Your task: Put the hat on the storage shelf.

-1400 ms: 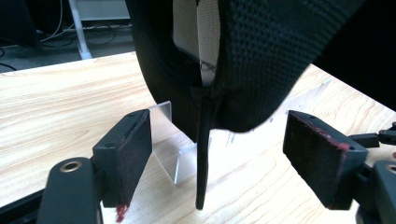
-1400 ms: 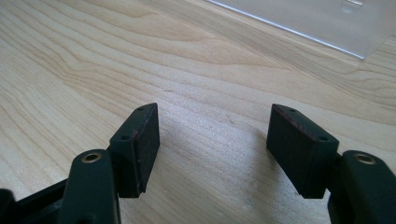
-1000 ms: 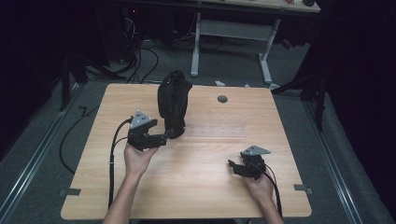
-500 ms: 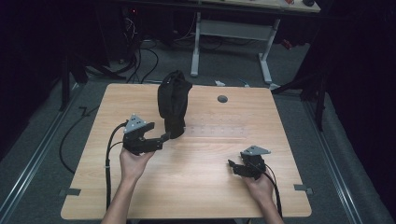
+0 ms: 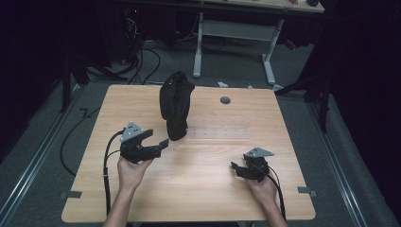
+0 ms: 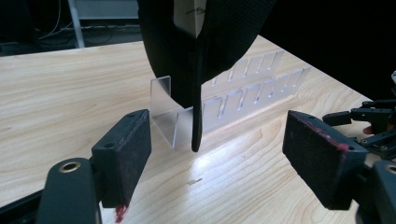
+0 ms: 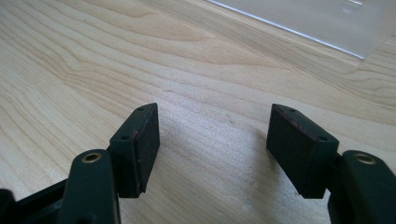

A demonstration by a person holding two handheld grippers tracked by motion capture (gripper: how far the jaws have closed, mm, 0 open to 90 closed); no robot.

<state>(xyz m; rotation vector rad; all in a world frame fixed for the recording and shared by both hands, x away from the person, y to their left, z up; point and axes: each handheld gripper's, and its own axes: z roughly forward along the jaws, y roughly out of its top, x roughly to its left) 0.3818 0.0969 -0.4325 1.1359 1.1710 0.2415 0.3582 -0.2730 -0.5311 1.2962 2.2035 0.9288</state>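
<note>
Rack (image 6: 233,105) of clear plastic holds a black bag (image 5: 176,101); my left gripper (image 5: 158,144) spread before it, right gripper (image 5: 235,168) spread, well apart.

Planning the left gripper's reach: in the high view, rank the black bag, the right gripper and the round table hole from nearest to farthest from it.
1. Black bag, just ahead of the left gripper, on the clear rack.
2. Right gripper, across the table's near side.
3. Table hole, far side, right of the bag.
</note>
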